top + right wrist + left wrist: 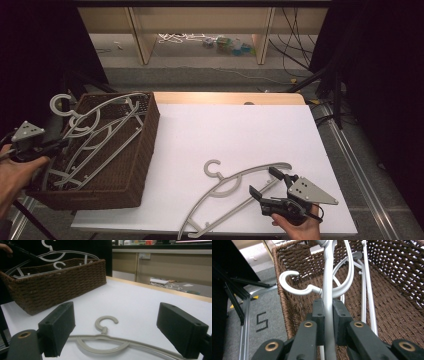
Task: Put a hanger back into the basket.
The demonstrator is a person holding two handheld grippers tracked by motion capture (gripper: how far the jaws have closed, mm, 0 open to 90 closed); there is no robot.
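Left gripper (328, 315) jaws clamp white hanger (327, 277); over basket (397, 312)

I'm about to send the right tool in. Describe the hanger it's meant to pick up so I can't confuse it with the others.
Start at the white table; the brown wicker basket sits on its left side. The hanger you want lies flat on the bare tabletop to the basket's right, just ahead of the open right tool. Unlike the whiter hangers in the basket, it is beige-grey and lies alone outside the basket.
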